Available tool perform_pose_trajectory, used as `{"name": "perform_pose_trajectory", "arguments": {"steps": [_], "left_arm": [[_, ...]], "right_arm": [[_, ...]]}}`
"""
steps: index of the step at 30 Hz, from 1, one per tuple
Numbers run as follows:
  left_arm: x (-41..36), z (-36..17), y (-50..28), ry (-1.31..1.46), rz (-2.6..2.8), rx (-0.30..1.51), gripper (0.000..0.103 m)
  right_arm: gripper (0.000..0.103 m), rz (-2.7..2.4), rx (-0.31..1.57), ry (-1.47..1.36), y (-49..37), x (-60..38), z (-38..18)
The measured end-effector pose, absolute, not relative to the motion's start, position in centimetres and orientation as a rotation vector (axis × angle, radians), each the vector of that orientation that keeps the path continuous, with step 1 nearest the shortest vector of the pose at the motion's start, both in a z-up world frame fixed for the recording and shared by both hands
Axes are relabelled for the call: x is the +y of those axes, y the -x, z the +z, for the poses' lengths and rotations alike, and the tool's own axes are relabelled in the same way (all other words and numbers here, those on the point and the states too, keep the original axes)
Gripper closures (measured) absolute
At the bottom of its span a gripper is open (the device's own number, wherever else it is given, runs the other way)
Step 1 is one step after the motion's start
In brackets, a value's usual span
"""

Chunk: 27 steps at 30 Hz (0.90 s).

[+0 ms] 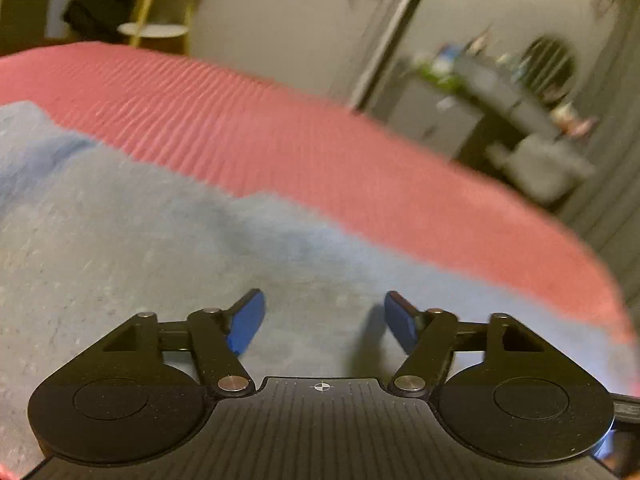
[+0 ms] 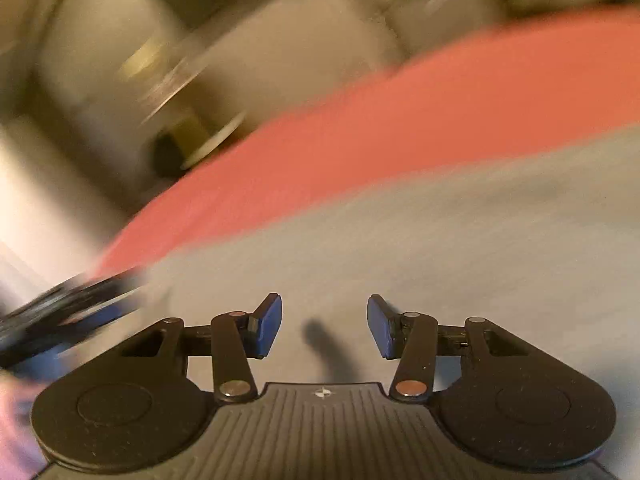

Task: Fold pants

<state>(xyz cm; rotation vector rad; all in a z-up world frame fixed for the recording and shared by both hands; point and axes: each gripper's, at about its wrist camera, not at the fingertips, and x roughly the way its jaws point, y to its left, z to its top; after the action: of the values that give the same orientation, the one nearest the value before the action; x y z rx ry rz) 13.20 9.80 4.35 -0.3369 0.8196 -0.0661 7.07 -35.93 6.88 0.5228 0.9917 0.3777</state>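
Observation:
The grey-blue pants (image 1: 160, 232) lie spread on a ribbed pink mat (image 1: 280, 128). My left gripper (image 1: 324, 320) is open and empty, low over the cloth, with its blue pads apart. In the right wrist view the same pants (image 2: 440, 240) fill the lower right and the pink mat (image 2: 360, 128) runs behind them. My right gripper (image 2: 324, 324) is open and empty just above the cloth. This view is blurred by motion. A dark blurred shape, likely the other gripper (image 2: 60, 312), shows at the left edge.
Beyond the mat's far edge stand a round side table with gold legs (image 1: 156, 28), a dark cluttered table (image 1: 500, 80) and grey boxes (image 1: 548, 172). The right wrist view shows blurred furniture (image 2: 180, 80) past the mat.

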Motion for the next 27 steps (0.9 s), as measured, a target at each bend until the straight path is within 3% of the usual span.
{"name": "perform_pose_trajectory", "arguments": {"steps": [2, 4, 7, 10, 13, 15, 17, 20, 22, 23, 24, 27], "left_arm": [[11.1, 3.7, -13.5, 0.24, -0.001, 0.811, 0.054], [12.6, 4.0, -13.0, 0.197, 0.034, 0.787, 0.051], [14.9, 4.6, -11.8, 0.181, 0.132, 0.796, 0.051], [17.1, 5.7, -9.4, 0.195, 0.256, 0.786, 0.053], [18.4, 6.2, -7.2, 0.273, 0.336, 0.751, 0.048], [18.7, 6.8, -6.3, 0.343, 0.329, 0.748, 0.038], [17.9, 7.9, -5.8, 0.339, 0.331, 0.752, 0.027], [14.7, 7.8, -5.9, 0.343, 0.292, 0.756, 0.023], [13.9, 7.5, -5.3, 0.356, 0.268, 0.774, 0.022], [13.6, 7.4, -4.8, 0.357, 0.269, 0.779, 0.022], [12.5, 7.2, -4.1, 0.358, 0.272, 0.781, 0.022], [12.4, 6.8, -3.6, 0.383, 0.264, 0.752, 0.022]], "right_arm": [[0.059, 0.431, 1.006, -0.455, -7.7, -35.7, 5.9], [0.061, 0.449, 0.985, -0.496, -7.8, -38.4, 5.8], [0.074, 0.279, 0.933, -0.601, -8.3, -46.3, 5.5], [0.074, -0.157, 0.908, -0.492, -8.1, -53.2, 7.3], [0.049, -0.423, 0.802, -0.357, -6.5, -57.2, 11.6], [0.012, -0.469, 0.726, -0.403, -5.2, -59.7, 13.5], [0.01, -0.457, 0.769, -0.441, -5.5, -61.4, 13.5], [0.01, -0.435, 0.885, -0.496, -6.4, -63.9, 11.7], [0.024, -0.393, 0.93, -0.523, -6.9, -64.1, 10.4], [0.062, -0.386, 0.932, -0.521, -7.1, -64.0, 10.1], [0.082, -0.382, 0.928, -0.49, -7.5, -63.4, 10.2], [0.083, -0.28, 0.83, -0.348, -6.5, -61.3, 12.2]]}}
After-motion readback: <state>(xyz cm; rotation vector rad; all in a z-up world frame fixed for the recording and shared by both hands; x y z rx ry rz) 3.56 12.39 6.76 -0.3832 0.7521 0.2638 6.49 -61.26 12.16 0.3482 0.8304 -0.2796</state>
